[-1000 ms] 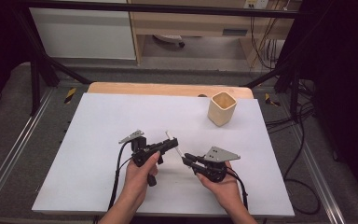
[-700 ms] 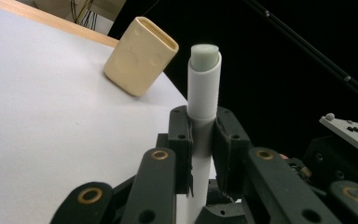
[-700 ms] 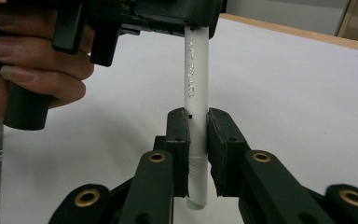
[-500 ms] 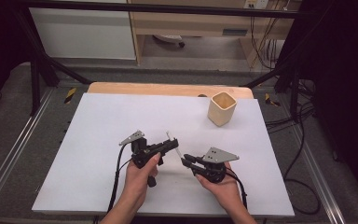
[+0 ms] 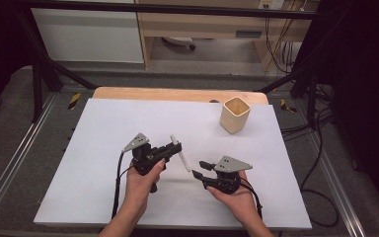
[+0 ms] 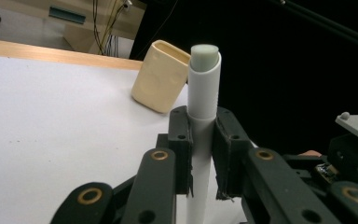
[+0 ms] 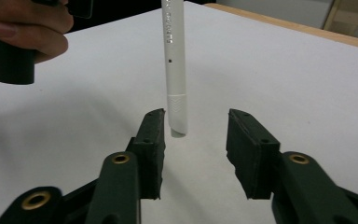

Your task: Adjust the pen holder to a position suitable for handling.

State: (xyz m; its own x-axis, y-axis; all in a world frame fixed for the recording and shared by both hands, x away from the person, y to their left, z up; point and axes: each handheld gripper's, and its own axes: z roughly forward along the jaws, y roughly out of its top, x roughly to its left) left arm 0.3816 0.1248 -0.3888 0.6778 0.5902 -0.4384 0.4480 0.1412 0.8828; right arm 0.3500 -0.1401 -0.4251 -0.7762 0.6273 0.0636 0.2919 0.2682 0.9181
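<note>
Pen-like white tube [image 5: 179,153] clamped in left gripper [image 5: 173,149], free end toward the right one.
Right gripper [image 7: 195,140] wide open, empty; tube tip at 12 o'clock btwn its jaws, long axis running away.

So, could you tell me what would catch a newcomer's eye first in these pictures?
Most striking is the white pen, clamped in the left hand-held gripper near the middle of the white table. The right hand-held gripper faces the pen's end with its jaws open. A cream cup stands alone at the far right.
</note>
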